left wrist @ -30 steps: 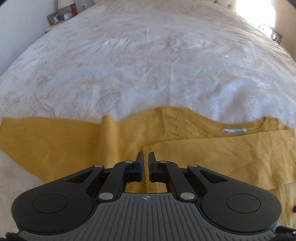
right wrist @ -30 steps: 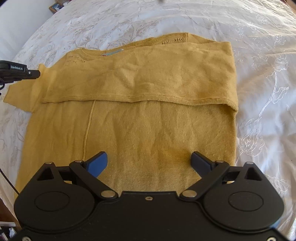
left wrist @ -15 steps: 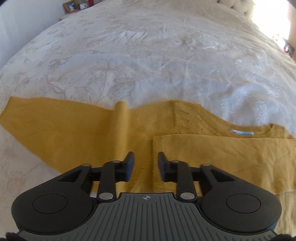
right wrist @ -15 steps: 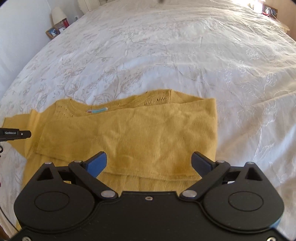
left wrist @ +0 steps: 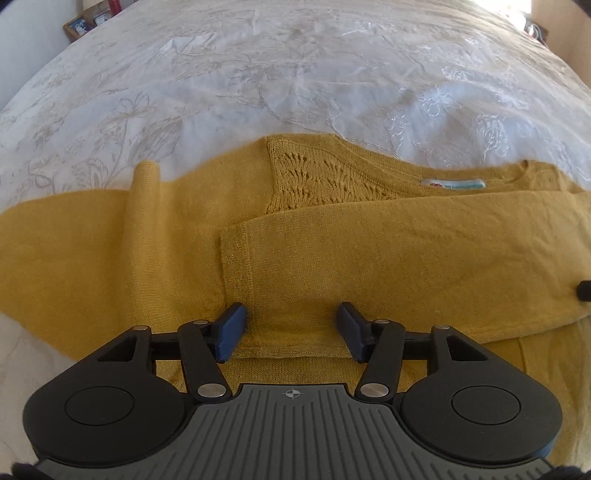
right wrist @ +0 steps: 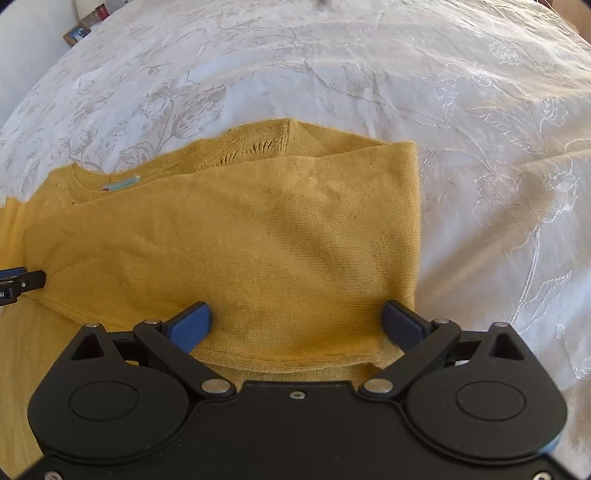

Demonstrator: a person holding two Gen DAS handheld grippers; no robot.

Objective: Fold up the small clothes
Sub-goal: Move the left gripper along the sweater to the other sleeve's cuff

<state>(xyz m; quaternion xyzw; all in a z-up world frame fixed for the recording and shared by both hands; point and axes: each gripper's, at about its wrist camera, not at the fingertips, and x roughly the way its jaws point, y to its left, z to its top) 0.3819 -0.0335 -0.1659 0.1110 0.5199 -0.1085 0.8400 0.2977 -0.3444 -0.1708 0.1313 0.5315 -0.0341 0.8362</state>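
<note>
Left gripper (left wrist: 290,326) at bottom centre of its view, spread wide, gripping nothing, hovering low over the near hem of the folded flap. Right gripper (right wrist: 297,323) likewise at bottom centre of its own view, spread even wider and empty, straddling the right end of the same flap.

Just beyond both, one mustard sweater (left wrist: 369,258) spread across the lower and middle part of each frame on the bed (left wrist: 295,74), with one flap folded over the body and one sleeve (left wrist: 66,254) lying out flat toward the left edge of the left view. One neck label (left wrist: 458,184) showing at centre right there. Farther off, only pale embroidered bedspread, and in the upper left corner one small picture frame (right wrist: 75,33) beside something red, too small to name.

Likely trouble, judged from this layout:
- Closing on the top layer alone, so the flap lifts away and the fold comes undone.
- Catching the loose knit on a fingertip, given the open lace panel (left wrist: 317,177) near the neckline.
- Uneven lifting between the two sides, leaving the near edge skewed.
- Dragging on the bedspread and wrinkling the underside.

Count: two grippers, one sweater, one label, one bed.
</note>
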